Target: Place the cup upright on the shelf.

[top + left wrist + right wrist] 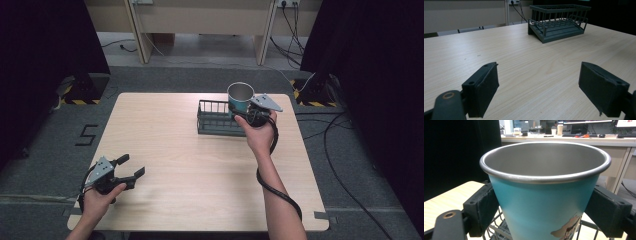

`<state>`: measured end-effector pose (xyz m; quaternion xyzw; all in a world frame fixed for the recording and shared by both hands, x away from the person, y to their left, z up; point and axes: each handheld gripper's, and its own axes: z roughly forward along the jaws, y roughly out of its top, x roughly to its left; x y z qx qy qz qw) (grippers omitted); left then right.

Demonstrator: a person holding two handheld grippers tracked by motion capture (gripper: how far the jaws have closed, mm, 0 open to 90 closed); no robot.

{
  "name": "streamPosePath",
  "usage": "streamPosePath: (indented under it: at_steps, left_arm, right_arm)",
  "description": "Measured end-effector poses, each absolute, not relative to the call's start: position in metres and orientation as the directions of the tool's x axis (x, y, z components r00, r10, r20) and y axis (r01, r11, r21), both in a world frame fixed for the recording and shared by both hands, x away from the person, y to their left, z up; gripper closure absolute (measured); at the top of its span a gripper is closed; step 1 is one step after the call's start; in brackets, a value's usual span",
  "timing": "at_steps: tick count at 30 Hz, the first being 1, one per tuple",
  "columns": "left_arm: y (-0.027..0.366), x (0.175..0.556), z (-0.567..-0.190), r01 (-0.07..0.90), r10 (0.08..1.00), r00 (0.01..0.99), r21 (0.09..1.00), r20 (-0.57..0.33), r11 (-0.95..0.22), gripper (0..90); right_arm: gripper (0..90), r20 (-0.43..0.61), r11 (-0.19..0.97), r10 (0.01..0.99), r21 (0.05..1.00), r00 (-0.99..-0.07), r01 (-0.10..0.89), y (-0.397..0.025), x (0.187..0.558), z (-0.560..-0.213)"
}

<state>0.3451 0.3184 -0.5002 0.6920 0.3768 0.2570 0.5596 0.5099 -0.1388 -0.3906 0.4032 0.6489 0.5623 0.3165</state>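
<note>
A teal metal cup (240,96) with a silver rim stands upright in the air over the right end of a dark wire rack (215,119) at the table's far side. My right gripper (243,113) is shut on the cup (544,195), its two black pads (482,207) pressing the cup's sides. The rack's bars (499,226) show just below the cup. My left gripper (131,166) rests low near the table's front left corner, open, with nothing between its pads (484,87). It faces the rack (557,21) across bare wood.
The light wooden table (200,165) has its front edge close to my left hand. Black curtains stand on both sides, and cables (345,150) run over the grey floor to the right. A desk stands beyond the table.
</note>
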Motion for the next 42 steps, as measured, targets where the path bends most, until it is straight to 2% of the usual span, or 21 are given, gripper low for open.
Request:
streamPosePath:
  at_steps: [42]
  left_arm:
    - [0.319, 0.345, -0.500, 0.231, 0.808, 0.586, 0.969, -0.066, -0.089, 15.4]
  right_arm:
    - [16.6, 0.084, 0.015, 0.901, 0.974, -0.426, 0.224, -0.129, 0.544, -0.400]
